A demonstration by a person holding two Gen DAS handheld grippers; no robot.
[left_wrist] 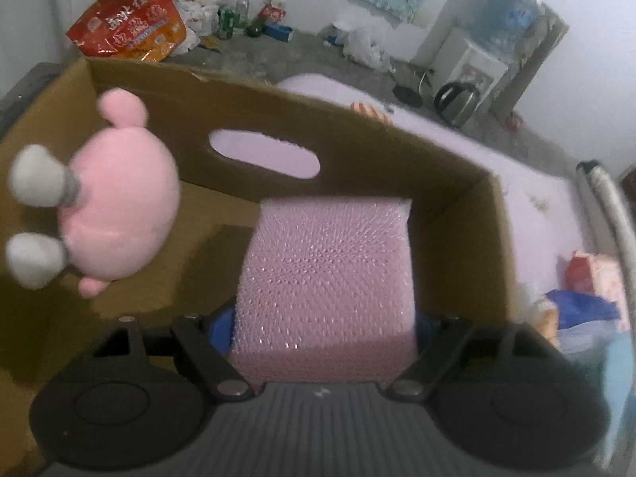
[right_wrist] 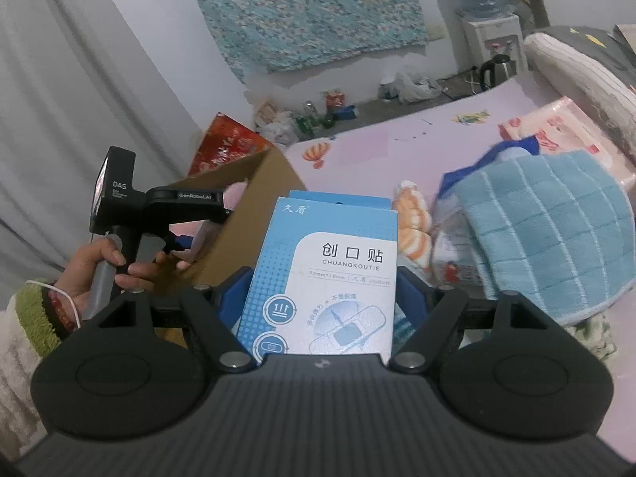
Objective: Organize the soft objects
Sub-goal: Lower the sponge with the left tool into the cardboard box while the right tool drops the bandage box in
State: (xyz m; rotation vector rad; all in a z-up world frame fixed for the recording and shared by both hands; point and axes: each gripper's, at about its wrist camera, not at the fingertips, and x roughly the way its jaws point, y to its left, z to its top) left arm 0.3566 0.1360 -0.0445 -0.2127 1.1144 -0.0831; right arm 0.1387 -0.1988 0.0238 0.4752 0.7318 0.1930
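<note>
A: Left wrist view: open brown cardboard box [left_wrist: 131, 91] with a handle slot fills the frame; pink plush toy with grey feet [left_wrist: 119, 214] at nine o'clock inside it.

B: Left gripper [left_wrist: 324, 318]?

A: Pinching a pink dimpled foam block [left_wrist: 326, 274] above the box floor.

B: Right?

A: Right gripper [right_wrist: 324, 290] clamps a blue-white plaster carton [right_wrist: 322, 278]; blue checked towel [right_wrist: 548, 222] at three o'clock on the pink sheet [right_wrist: 377, 139].

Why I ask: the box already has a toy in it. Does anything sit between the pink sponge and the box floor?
Nothing visible does. The pink sponge, in the left gripper, hangs inside the cardboard box. The pink plush toy is off to its left, apart. The floor right under the sponge is hidden.
</note>
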